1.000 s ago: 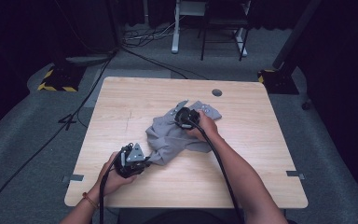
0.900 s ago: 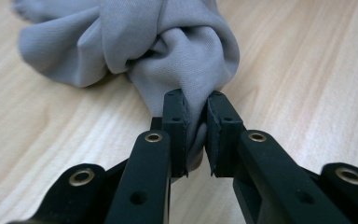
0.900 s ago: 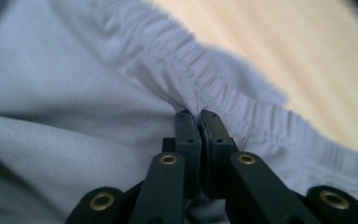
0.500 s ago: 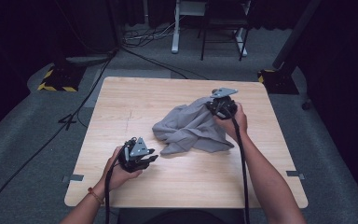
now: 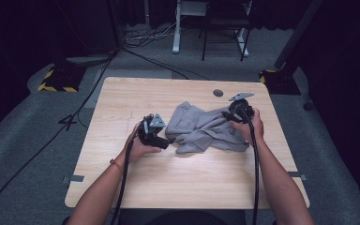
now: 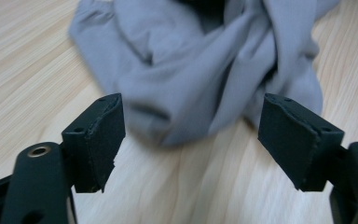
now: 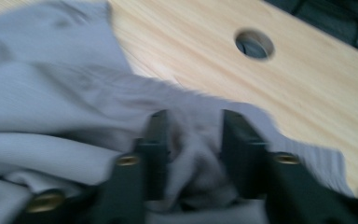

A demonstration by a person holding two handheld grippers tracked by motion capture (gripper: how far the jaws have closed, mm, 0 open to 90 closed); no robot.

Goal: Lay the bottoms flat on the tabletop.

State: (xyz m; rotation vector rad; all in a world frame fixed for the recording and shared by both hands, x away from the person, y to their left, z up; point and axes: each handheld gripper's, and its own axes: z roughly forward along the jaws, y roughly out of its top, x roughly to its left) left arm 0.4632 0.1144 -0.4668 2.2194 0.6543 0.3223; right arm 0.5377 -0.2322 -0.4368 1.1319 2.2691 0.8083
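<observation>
The black left gripper (image 5: 161,139) has just spread its fingers (image 6: 98,140) wide; the black right gripper (image 5: 228,115), fingers (image 7: 156,140) opening, stays partly closed.

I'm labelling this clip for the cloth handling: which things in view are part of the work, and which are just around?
Part of the work:
- grey cloth, crumpled on the table
- left gripper, open, facing the cloth's edge
- right gripper, fabric between its fingers

Just around:
- round hole in the tabletop
- cables on the floor
- yellow-black striped base
</observation>
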